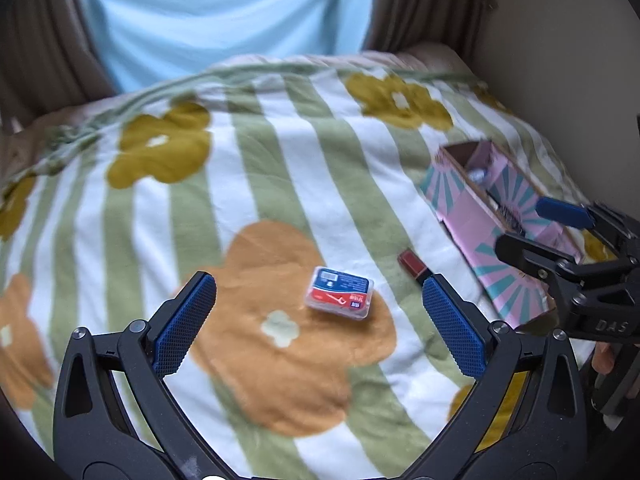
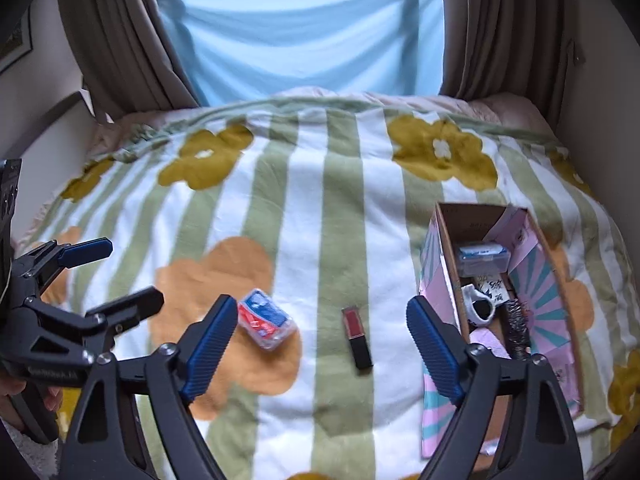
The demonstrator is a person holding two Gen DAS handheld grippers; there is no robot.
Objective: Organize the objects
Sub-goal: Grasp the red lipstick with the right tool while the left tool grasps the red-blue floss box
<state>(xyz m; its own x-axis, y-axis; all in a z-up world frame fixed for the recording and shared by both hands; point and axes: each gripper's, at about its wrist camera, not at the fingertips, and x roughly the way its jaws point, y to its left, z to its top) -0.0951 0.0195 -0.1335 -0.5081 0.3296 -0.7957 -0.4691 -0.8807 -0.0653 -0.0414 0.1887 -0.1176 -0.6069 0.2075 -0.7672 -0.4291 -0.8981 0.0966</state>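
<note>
A small clear box with a blue and red label (image 1: 340, 293) lies on the flowered blanket, just ahead of my open, empty left gripper (image 1: 318, 320). It also shows in the right wrist view (image 2: 266, 319). A red lipstick with a black cap (image 2: 357, 337) lies to its right, between the fingers of my open, empty right gripper (image 2: 322, 344); it also shows in the left wrist view (image 1: 413, 266). A pink cardboard box (image 2: 440, 280) with an open top stands at the right and holds several small items. It also shows in the left wrist view (image 1: 472, 216).
The green-striped blanket with yellow and orange flowers (image 2: 340, 208) covers the bed. Brown curtains (image 2: 120, 40) and a light blue sheet (image 2: 304, 32) hang behind it. The right gripper (image 1: 560, 236) appears at the right of the left wrist view, the left gripper (image 2: 100, 276) at the left of the right wrist view.
</note>
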